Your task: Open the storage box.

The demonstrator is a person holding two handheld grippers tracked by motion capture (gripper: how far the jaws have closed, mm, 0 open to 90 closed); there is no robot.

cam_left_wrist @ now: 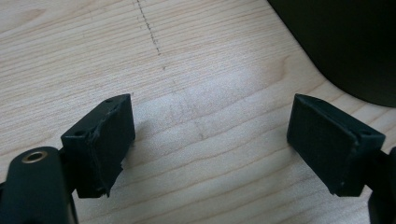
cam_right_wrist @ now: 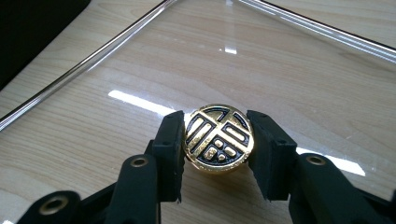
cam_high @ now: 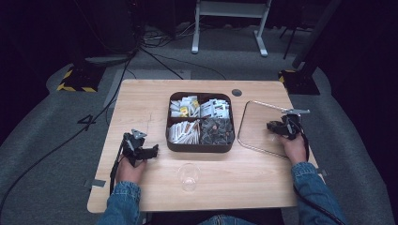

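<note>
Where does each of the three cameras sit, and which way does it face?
High view: above the person's side, facing forward and down on the table; both forearms and hands show.
Left gripper view: on the left gripper, facing bare wood; its open fingers show.
Right gripper view: on the right gripper, facing the clear tray; its fingers clamp a gold disc.
Shared: the compartment box, whose dark wall appears in the left gripper view.

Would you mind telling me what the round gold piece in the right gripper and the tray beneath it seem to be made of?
The gold piece looks like shiny foil or polished metal; its raised gold pattern glints against black. I cannot tell which. The tray looks like clear glass or acrylic: the wood grain shows through, with bright reflections and a shiny rim.
</note>
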